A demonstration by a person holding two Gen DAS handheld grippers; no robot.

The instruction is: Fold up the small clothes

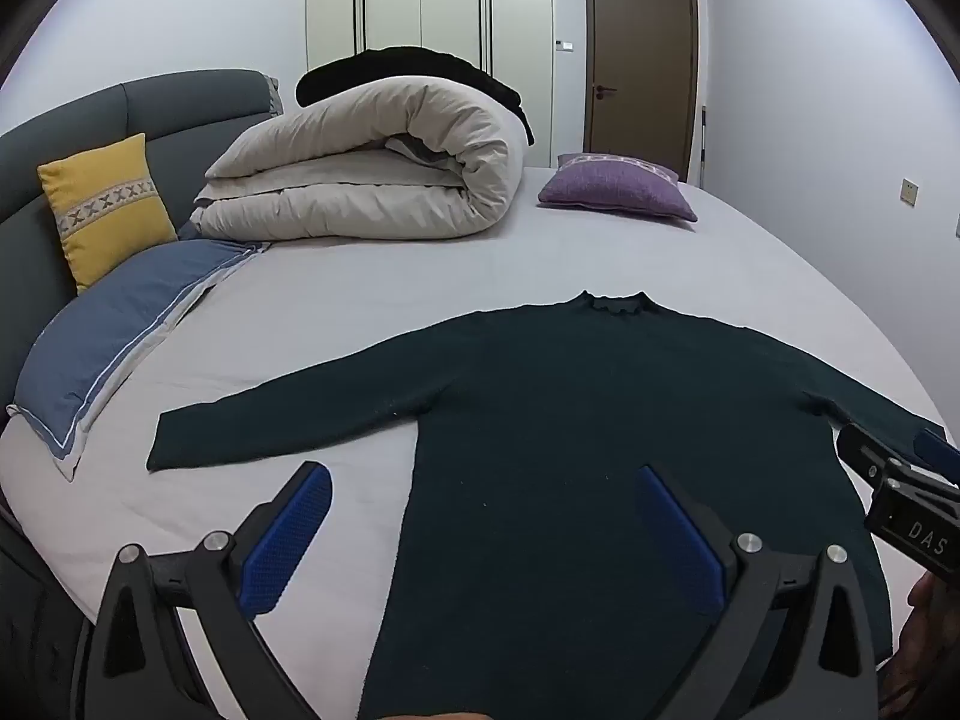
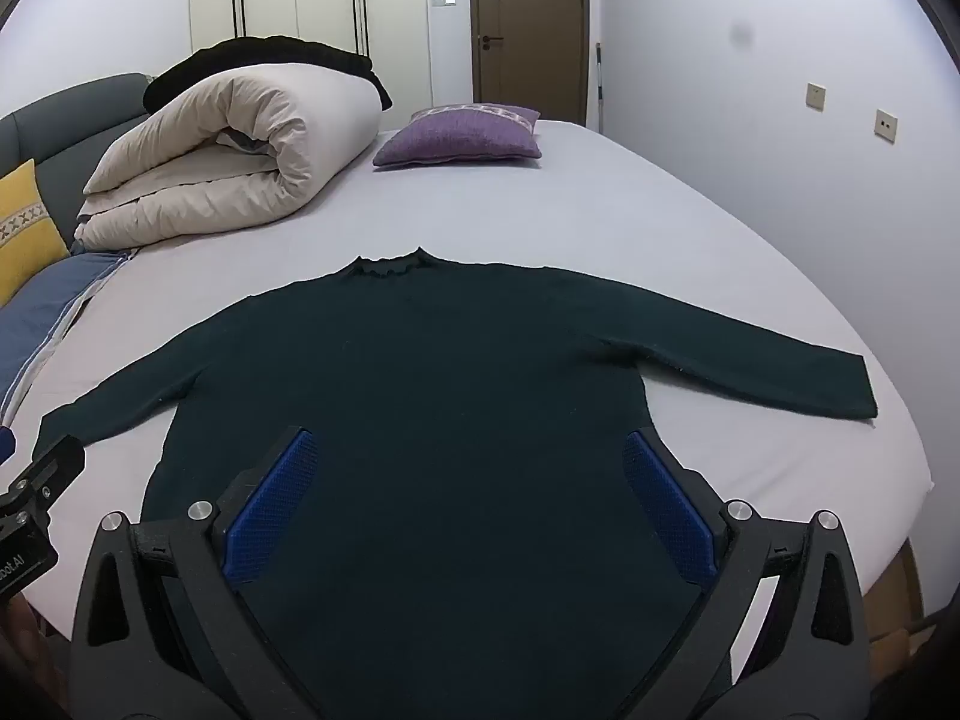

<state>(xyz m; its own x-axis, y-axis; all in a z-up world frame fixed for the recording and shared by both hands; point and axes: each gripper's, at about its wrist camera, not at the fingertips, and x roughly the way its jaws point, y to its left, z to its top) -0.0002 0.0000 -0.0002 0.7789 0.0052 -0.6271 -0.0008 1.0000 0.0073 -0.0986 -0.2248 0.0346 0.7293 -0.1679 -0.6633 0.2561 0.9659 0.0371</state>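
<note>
With the sweater (image 2: 432, 396) spread flat on the bed (image 2: 630, 222), sleeves out, folding looked unstarted; both the left gripper (image 1: 483, 534) and right gripper (image 2: 471, 504) hovered wide open, empty, next needing a sleeve.

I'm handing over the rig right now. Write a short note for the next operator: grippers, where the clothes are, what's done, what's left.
Left gripper: open, empty, hovering above the sweater's lower left side.
Right gripper: open, empty, hovering above the sweater's lower body.
Sweater: dark green, lying flat on the bed, collar away from you, both sleeves spread out to the sides.
Done: sweater laid out; no fold made yet.
Left: all folding, probably sleeves in first, then the body.
</note>
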